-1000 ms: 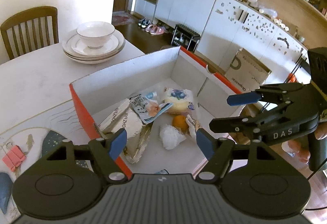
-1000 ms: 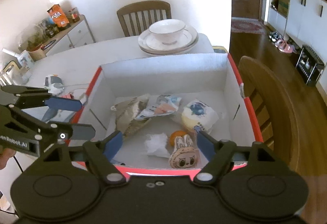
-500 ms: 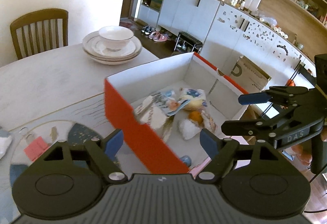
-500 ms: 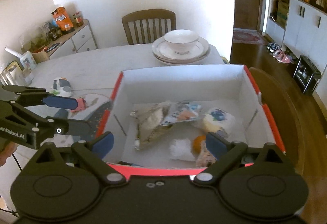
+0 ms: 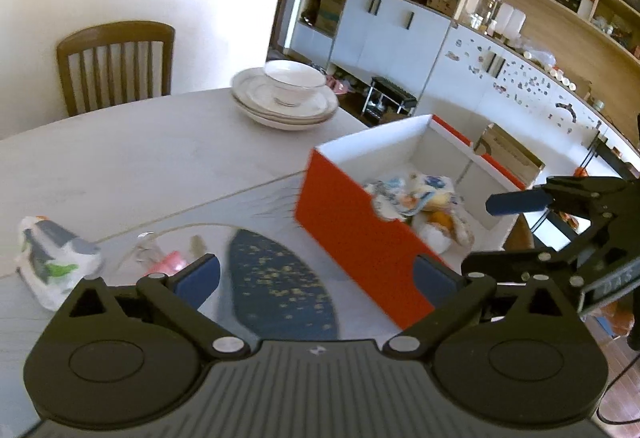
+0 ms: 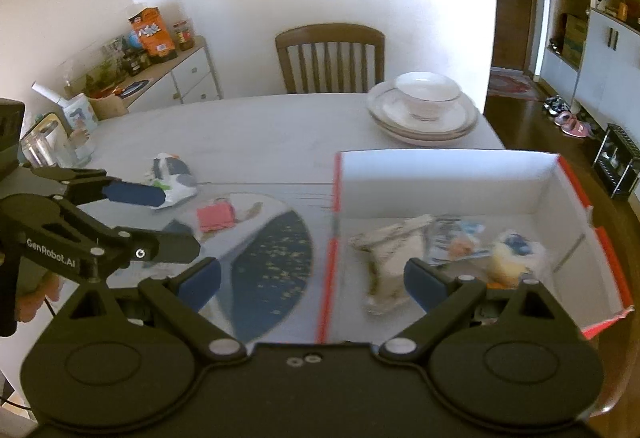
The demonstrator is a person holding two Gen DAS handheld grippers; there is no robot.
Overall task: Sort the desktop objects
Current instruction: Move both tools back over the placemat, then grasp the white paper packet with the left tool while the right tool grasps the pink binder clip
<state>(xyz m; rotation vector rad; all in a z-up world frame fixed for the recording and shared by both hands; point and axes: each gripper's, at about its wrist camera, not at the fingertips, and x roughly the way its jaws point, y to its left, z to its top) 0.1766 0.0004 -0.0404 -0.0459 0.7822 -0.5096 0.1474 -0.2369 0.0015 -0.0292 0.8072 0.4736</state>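
Observation:
A red box with a white inside (image 5: 348, 226) (image 6: 444, 174) stands on the table's right end and holds several sorted items, among them crumpled wrappers (image 6: 394, 252) and an orange (image 5: 439, 218). On the table to its left lie a white packet with grey and green print (image 5: 50, 254) (image 6: 172, 180) and a pink clip (image 6: 216, 216) (image 5: 170, 264). My left gripper (image 5: 316, 276) is open and empty above a round blue-and-gold mat (image 5: 276, 286), left of the box. My right gripper (image 6: 312, 278) is open and empty over the box's left wall.
A bowl on stacked plates (image 5: 286, 94) (image 6: 424, 110) sits at the table's far end. A wooden chair (image 6: 330, 58) stands behind the table. Glasses (image 6: 44, 146) stand at the table's left edge, by a low cabinet (image 6: 172, 74).
Both grippers have pulled back from over the box and swung left. The mat, pink clip and printed packet have come into view. Both stay open and empty.

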